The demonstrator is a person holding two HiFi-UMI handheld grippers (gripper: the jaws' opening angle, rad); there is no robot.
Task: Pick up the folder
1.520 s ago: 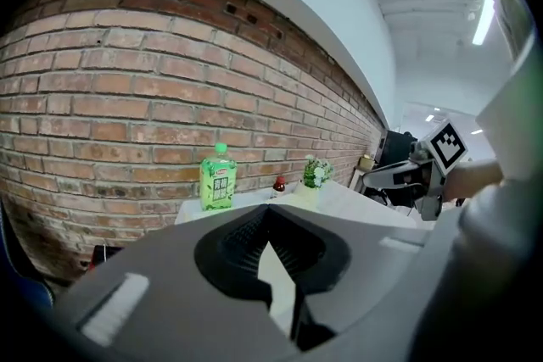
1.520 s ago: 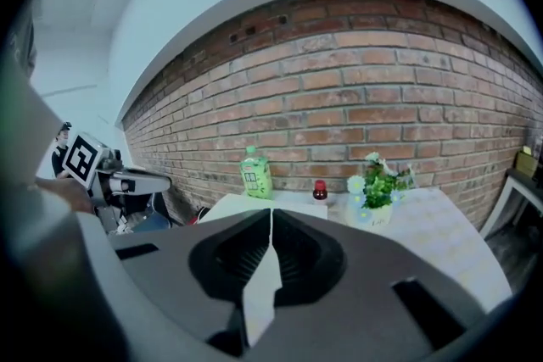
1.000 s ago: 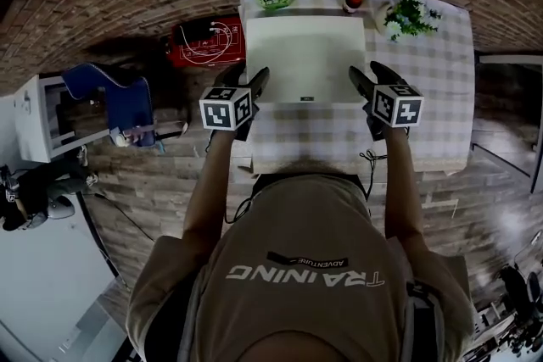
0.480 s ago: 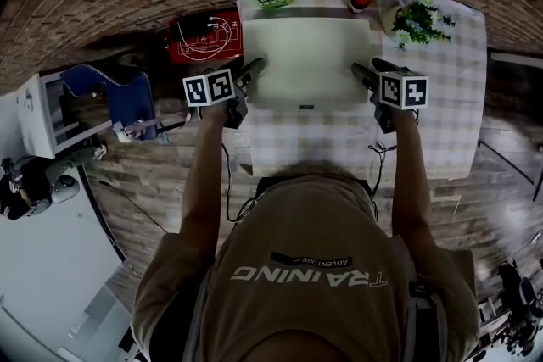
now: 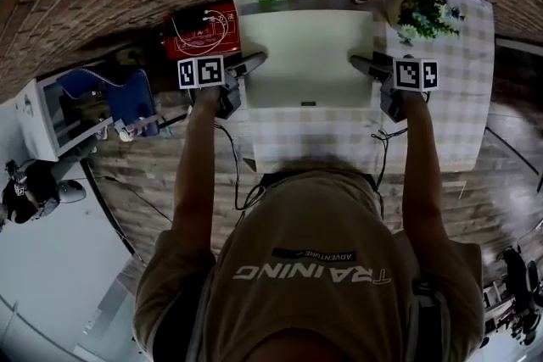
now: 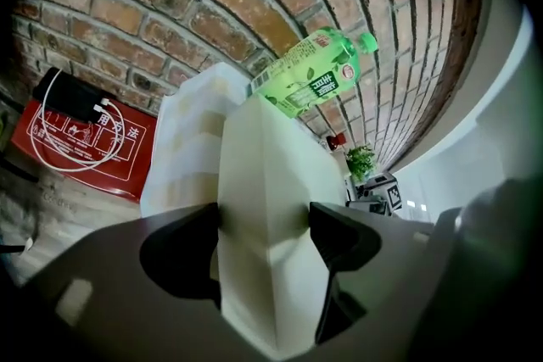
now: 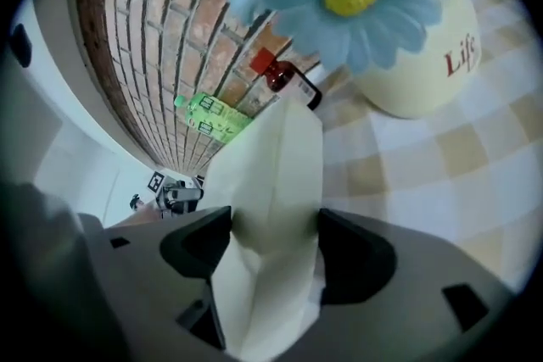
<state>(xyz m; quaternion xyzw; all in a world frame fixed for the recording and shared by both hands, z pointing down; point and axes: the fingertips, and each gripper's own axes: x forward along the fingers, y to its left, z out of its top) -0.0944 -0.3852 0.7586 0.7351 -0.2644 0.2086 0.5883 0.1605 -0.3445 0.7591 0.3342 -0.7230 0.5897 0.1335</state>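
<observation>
The left claw [image 5: 253, 61] and right claw [image 5: 362, 63] are opening wide, each astride an edge of the folder [image 5: 307, 55]. Both arms reach forward, flanking the folder.

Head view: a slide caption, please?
Left tool and right tool, jaws opening, straddle a cream folder on a checked table.

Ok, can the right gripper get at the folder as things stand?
Probably yes: the folder has its right edge between the jaws of the right gripper, which are opening, and the flower pot stands apart to the side.
</observation>
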